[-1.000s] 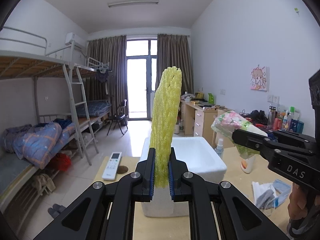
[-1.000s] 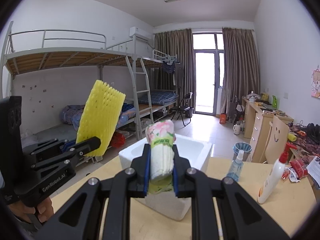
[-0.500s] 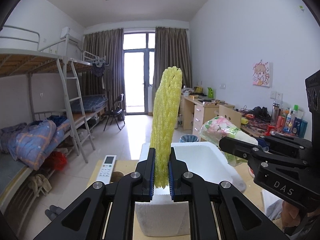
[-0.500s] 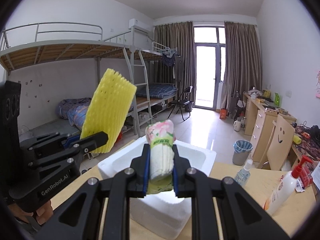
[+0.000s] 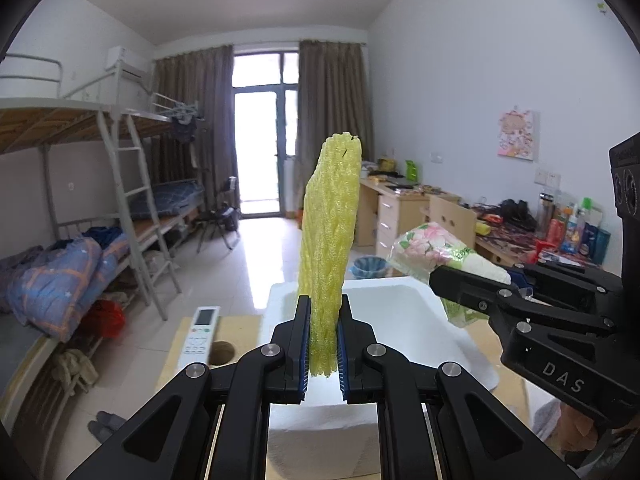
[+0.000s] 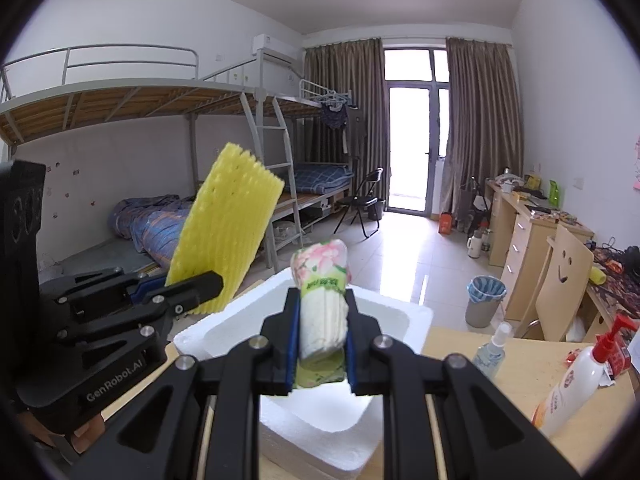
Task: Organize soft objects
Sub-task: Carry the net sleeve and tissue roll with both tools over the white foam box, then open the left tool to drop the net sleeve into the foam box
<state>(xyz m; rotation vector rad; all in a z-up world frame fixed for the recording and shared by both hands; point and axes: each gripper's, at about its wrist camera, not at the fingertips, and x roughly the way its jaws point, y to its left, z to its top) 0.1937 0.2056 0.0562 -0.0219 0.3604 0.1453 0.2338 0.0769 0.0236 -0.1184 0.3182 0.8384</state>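
My left gripper [image 5: 323, 344] is shut on a yellow foam net sleeve [image 5: 330, 236] that stands upright from its jaws; it also shows in the right wrist view [image 6: 228, 232]. My right gripper [image 6: 322, 344] is shut on a floral-wrapped tissue pack [image 6: 323, 300], also seen in the left wrist view [image 5: 432, 250]. Both are held above the open white foam box [image 5: 392, 312], which shows in the right wrist view too [image 6: 384, 308]. The box interior looks empty where visible.
The box sits on a wooden table [image 6: 516, 364]. A remote control [image 5: 200, 334] lies left of the box. A spray bottle [image 6: 490, 354] and a pump bottle [image 6: 576, 380] stand to the right. Bunk beds [image 6: 140, 104] line the left wall, desks the right.
Both grippers have moved forward over the foam box, which now looks closer and larger. Both still hold their objects.
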